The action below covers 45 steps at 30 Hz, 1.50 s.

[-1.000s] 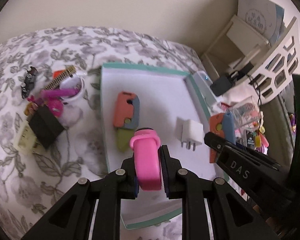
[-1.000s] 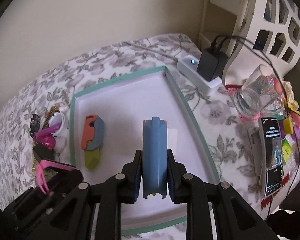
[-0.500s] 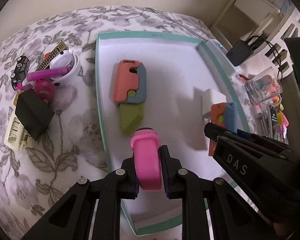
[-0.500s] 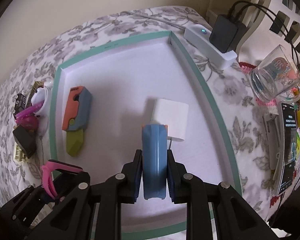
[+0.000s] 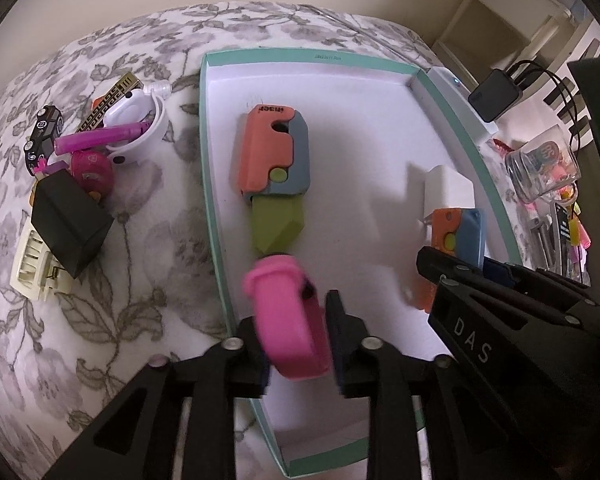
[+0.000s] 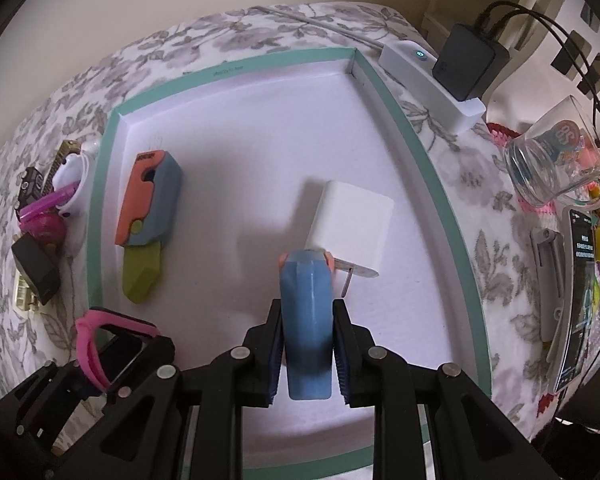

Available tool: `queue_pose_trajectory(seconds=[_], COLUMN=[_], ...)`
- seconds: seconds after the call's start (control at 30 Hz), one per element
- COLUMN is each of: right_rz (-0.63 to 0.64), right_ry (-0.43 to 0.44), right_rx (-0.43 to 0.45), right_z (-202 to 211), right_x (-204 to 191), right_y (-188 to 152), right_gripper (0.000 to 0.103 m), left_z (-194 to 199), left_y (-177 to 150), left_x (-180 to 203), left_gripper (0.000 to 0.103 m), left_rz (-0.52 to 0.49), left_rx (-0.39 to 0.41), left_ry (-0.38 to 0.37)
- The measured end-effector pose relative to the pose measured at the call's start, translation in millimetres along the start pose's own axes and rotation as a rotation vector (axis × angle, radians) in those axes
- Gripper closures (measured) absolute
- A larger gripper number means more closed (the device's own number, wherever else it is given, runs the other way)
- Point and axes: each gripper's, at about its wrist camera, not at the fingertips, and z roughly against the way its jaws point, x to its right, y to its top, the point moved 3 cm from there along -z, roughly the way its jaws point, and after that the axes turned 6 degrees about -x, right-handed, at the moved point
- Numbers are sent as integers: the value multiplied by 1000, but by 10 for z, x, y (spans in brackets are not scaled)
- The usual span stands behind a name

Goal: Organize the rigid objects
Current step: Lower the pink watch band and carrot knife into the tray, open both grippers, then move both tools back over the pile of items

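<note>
My left gripper [image 5: 296, 320] hangs low over the near left corner of the white tray with the teal rim [image 5: 214, 184]. Its jaws are opening: the pink plastic piece [image 5: 288, 316] sits tilted and blurred between them, with a gap at the right pad. My right gripper [image 6: 307, 312] is shut on a blue and orange toy knife [image 6: 306, 296], held just in front of the white charger plug [image 6: 352, 224]. An orange-grey toy knife with a green blade [image 5: 274, 152] lies on the tray's left side.
Left of the tray lie a white cup with a purple marker [image 5: 140, 136], a black box [image 5: 70, 224] and a toy car [image 5: 42, 136]. To the right are a glass jar [image 6: 556, 160], a power strip with a black adapter [image 6: 468, 68] and a phone [image 6: 580, 280].
Both grippers have come down closer to the tray. The left jaws have parted and the pink piece has tipped to the left between them. The right grip on the blue knife is unchanged.
</note>
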Motion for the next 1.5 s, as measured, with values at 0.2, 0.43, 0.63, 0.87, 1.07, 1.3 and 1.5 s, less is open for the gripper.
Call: queue_pose_trajectory(seconds=[0.2,0.43,0.63,0.87,1.07,1.3,1.5], right_rz=[8,16,3,-30,-38,-43,-55], right_ry=[-14,-46,-43,-21,-17,6,40], right_rx=[-1,65,158,244,281,266,246], right_z=[31,294,631,919,1015,901,778], right_x=[-23,-23,16,53,45,42,36], right_y=[6,18,36,25,22,47,71], right_gripper=[75,69,69,69,69,45,36], left_z=[32,200,416,636,828,1050,1035], left_y=[11,48,34,76,135,235,246], left_x=[70,189,239,112,-39,-428,-688], left_gripper=[58,47,46,46,31,25,16], left_rz=[-26,-70,-119,-76,-29,154,318], left_rx=[20,83,165,231,274,298,228], left_ry=[-3,15,72,90,167,257,389])
